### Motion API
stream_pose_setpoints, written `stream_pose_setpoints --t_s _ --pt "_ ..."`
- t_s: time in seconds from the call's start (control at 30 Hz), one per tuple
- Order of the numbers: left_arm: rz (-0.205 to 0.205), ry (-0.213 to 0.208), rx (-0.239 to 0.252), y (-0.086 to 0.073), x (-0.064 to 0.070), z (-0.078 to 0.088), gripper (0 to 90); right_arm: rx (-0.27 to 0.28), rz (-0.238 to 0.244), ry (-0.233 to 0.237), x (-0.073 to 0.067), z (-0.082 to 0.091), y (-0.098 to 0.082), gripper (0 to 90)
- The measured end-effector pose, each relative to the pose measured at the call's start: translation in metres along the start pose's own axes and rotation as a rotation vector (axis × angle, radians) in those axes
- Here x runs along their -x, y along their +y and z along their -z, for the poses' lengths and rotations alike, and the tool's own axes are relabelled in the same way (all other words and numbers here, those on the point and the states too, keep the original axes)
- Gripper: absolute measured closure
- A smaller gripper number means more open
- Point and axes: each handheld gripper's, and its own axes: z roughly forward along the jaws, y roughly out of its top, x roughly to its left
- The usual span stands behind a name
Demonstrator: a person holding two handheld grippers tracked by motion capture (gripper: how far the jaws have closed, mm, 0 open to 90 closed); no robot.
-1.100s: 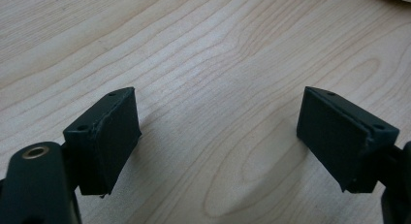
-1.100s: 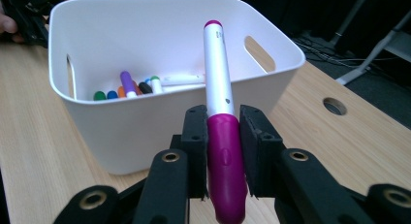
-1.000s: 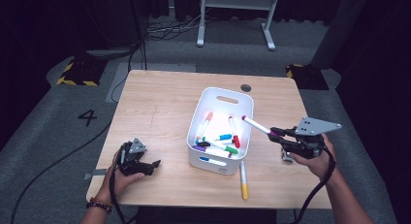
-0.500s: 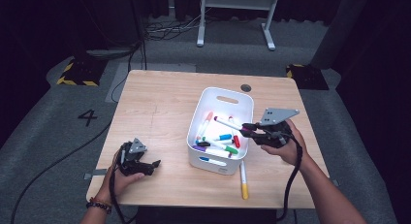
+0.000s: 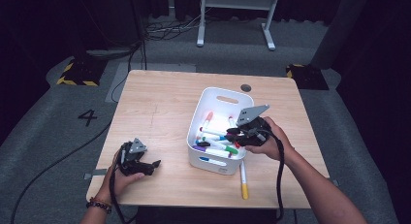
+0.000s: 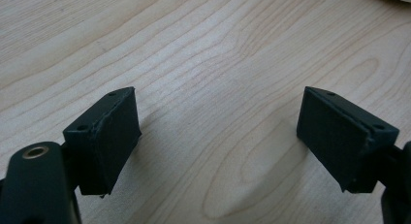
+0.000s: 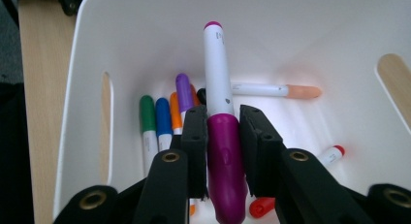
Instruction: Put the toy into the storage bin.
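My right gripper (image 5: 233,132) hangs over the right side of a white bin (image 5: 213,162), shut on a marker. In the right gripper view the marker (image 7: 217,69) has a white barrel and a magenta cap; the pads (image 7: 196,136) clamp the cap, and the barrel points into the bin (image 7: 291,35). Several markers with green, blue, orange, purple and red caps lie on the bin's floor. My left gripper (image 5: 145,166) rests on the table near the front left, open, with bare wood between its jaws (image 6: 218,132).
A yellow-capped marker (image 5: 244,180) lies on the table (image 5: 160,103) just in front of the bin's right corner. A round grommet (image 5: 245,88) sits at the table's far edge. The person's right forearm (image 5: 310,180) crosses the table's front right corner.
My right gripper has carried the magenta-capped marker leftward, from beside the bin's right wall to over its inside. The left gripper has stayed where it was.
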Motion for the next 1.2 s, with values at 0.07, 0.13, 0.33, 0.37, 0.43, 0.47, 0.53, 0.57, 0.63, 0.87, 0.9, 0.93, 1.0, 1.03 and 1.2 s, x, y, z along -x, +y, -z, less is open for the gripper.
stream_pose_setpoints --t_s 0.07,0.13,0.33,0.37,0.43,0.47,0.53,0.57,0.63,0.87,0.9,0.93,1.0,1.03,1.2 --pt "0.003 0.002 0.004 0.0 0.0 0.0 15.6 -0.012 0.002 0.017 -0.001 -0.002 0.001 73.7" --pt "0.0 0.0 0.0 0.0 0.0 0.0 15.6 -0.032 0.012 0.018 -0.002 -0.005 0.002 73.7" --pt "0.003 0.002 0.004 0.0 0.0 0.0 15.6 -0.124 0.016 0.04 -0.006 -0.009 0.001 73.6" --pt "0.0 0.0 0.0 0.0 0.0 0.0 15.6 -0.135 0.021 0.044 -0.006 -0.01 0.001 73.6" --pt "0.003 -0.001 0.001 0.0 0.0 0.0 15.6 -0.158 0.02 0.054 -0.006 -0.008 0.002 73.6" --pt "0.003 -0.001 0.001 0.0 0.0 0.0 15.6 -0.16 0.012 0.057 -0.006 -0.008 0.002 73.6" --pt "0.0 0.0 0.0 0.0 0.0 0.0 15.6 -0.167 0.011 0.075 -0.006 -0.008 0.002 73.3" --pt "0.0 0.0 0.0 0.0 0.0 0.0 15.6 -0.169 0.007 0.068 -0.007 -0.007 0.003 71.7" --pt "0.001 0.002 0.002 0.0 0.0 0.0 15.6 -0.162 0.004 0.058 -0.006 -0.005 0.003 69.7" --pt "0.001 0.002 0.003 0.0 0.0 0.0 15.6 -0.082 -0.017 0.024 -0.003 0.013 -0.003 62.1" --pt "0.0 0.003 0.003 0.0 0.0 0.0 15.6 -0.062 -0.024 0.016 -0.002 0.017 -0.005 60.4" --pt "0.001 0.003 0.003 0.0 0.0 0.0 15.6 -0.042 -0.028 0.009 -0.002 0.021 -0.008 59.7" --pt "0.0 0.003 0.003 0.0 0.0 0.0 15.6 -0.005 -0.036 -0.004 -0.002 0.03 -0.013 57.8" --pt "0.001 0.002 0.003 0.0 0.0 0.0 15.6 0.009 -0.045 -0.017 -0.003 0.035 -0.016 55.7" --pt "0.003 0.005 0.003 0.0 0.001 0.0 15.6 0.075 -0.057 -0.084 -0.012 0.055 -0.032 48.1"
